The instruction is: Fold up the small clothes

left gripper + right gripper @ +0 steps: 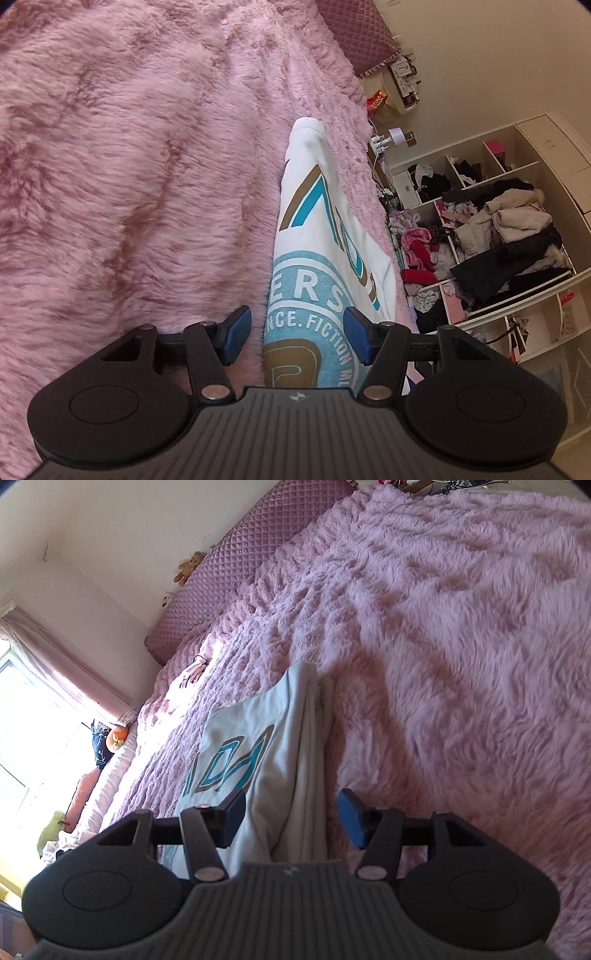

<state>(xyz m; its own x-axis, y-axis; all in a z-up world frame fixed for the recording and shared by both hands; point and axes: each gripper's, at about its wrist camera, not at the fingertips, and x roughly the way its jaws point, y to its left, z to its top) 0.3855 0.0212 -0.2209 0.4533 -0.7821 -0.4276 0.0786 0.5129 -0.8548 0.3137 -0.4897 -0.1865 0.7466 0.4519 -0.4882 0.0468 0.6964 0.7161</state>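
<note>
Nearest us, the left gripper point(293, 338) has its blue fingers point(234, 338) spread wide with nothing pinched. The printed front of the white shirt point(317, 236) lies on the bed between and below them, its folded left edge running just inside the left pad. The right gripper point(291, 819) also stands wide and empty. The shirt point(258, 738) lies beneath it, its stacked layered edge in the gap between the pads.

We judge the shirt light, soft and floppy, likely to sag and slide open if lifted by a single layer. We would pinch through all the layers at the near corners of the folded edges.

Beyond, the shirt stretches away along the fluffy pink blanket point(129, 166).
</note>
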